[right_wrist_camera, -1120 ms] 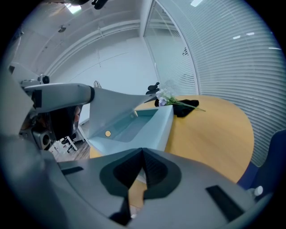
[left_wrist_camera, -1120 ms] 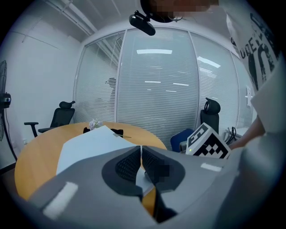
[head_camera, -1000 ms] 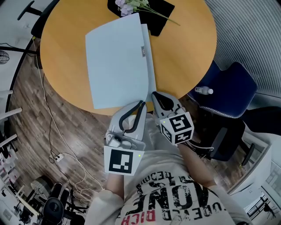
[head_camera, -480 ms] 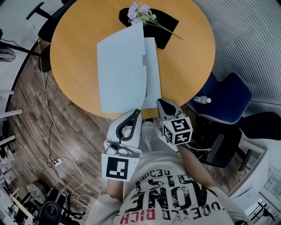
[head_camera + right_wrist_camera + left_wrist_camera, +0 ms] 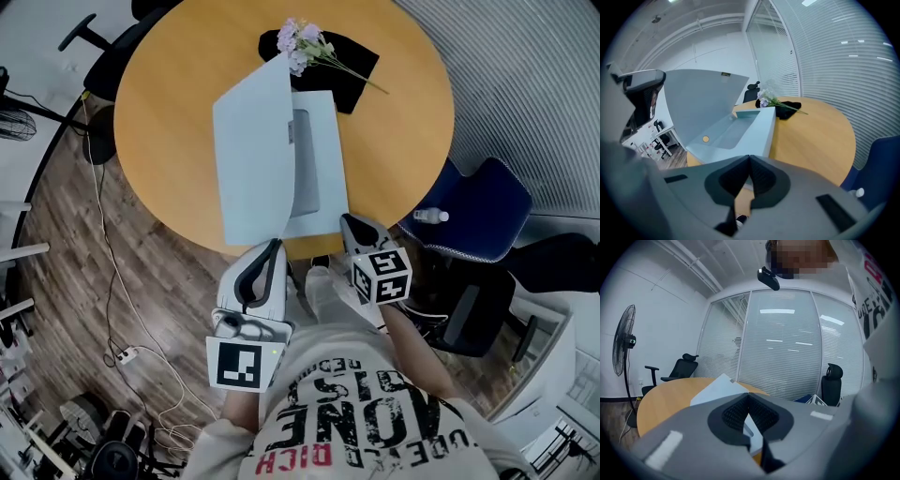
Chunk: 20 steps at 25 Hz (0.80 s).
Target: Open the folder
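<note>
A pale blue folder lies on the round wooden table point(image 5: 169, 112). Its cover point(image 5: 253, 159) stands lifted and swung to the left, baring the lower leaf point(image 5: 323, 159) with its inner pocket. My left gripper point(image 5: 275, 246) is shut on the cover's near corner; the left gripper view shows the cover point(image 5: 717, 389) rising beyond the closed tips point(image 5: 748, 394). My right gripper point(image 5: 345, 219) is shut at the near right corner of the lower leaf. In the right gripper view that leaf point(image 5: 750, 131) runs into the closed tips point(image 5: 749, 157), with the raised cover point(image 5: 698, 103) to the left.
A sprig of pale flowers point(image 5: 305, 39) lies on a black cloth point(image 5: 347, 56) at the table's far side. A blue chair point(image 5: 478, 202) with a small bottle point(image 5: 431, 216) stands on the right. Cables trail over the floor on the left.
The left gripper has risen and moved left with the cover's corner, and the folder stands wider open, its inside now showing. The right gripper has stayed at the near right corner.
</note>
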Each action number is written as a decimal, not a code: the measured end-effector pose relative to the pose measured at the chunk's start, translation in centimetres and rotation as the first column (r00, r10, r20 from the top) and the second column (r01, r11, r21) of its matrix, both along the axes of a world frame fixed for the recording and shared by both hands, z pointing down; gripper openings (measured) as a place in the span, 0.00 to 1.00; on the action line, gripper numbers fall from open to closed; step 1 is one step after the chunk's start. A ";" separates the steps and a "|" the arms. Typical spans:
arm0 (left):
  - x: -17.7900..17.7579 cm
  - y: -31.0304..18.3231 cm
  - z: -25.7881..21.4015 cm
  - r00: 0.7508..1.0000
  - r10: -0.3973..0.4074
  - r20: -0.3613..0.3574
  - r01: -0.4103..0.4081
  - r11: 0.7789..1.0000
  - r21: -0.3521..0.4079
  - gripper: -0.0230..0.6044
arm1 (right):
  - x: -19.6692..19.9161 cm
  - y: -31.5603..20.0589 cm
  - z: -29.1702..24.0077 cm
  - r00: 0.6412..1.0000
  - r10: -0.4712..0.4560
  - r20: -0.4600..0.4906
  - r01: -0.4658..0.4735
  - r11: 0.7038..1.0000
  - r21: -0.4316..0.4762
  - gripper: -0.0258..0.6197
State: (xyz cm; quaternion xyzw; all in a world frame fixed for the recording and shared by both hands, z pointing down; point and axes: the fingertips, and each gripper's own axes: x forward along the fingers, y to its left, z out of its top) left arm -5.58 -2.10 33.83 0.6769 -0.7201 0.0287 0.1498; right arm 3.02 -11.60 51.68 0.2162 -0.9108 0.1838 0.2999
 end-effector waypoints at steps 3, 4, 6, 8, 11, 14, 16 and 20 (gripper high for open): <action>-0.8 0.4 -0.4 1.000 -0.014 0.009 0.014 1.000 0.019 0.05 | -0.1 0.0 0.1 1.000 0.009 -0.008 -0.009 1.000 -0.001 0.06; -1.1 0.6 -0.5 1.000 -0.021 0.014 0.020 0.999 0.028 0.05 | -0.1 -0.1 0.1 1.000 0.012 -0.010 -0.012 1.000 0.000 0.06; -1.6 1.0 -0.9 0.999 -0.034 0.020 0.033 0.999 0.044 0.05 | -0.1 -0.1 0.1 1.000 0.017 -0.015 -0.017 1.000 0.003 0.06; -2.2 1.3 -1.4 0.998 -0.049 0.039 0.046 0.996 0.074 0.05 | -0.1 -0.1 0.1 1.000 0.022 -0.021 -0.022 1.000 0.006 0.06; -3.0 1.9 -1.7 0.997 -0.070 0.041 0.067 0.995 0.080 0.05 | -0.1 -0.1 0.1 0.999 0.024 -0.032 -0.024 1.000 0.017 0.06; -3.8 2.7 -1.8 0.995 -0.094 0.035 0.091 0.993 0.077 0.05 | -0.2 -0.1 0.1 0.999 0.024 -0.048 -0.022 0.999 0.036 0.06; -4.4 3.2 -2.1 0.993 -0.108 0.044 0.104 0.990 0.091 0.05 | -0.2 -0.1 0.1 0.998 0.028 -0.054 -0.026 0.999 0.042 0.06; -5.3 4.1 -2.2 0.990 -0.134 0.040 0.130 0.987 0.097 0.05 | -0.1 -0.2 0.1 0.997 0.040 -0.062 -0.037 0.998 0.050 0.06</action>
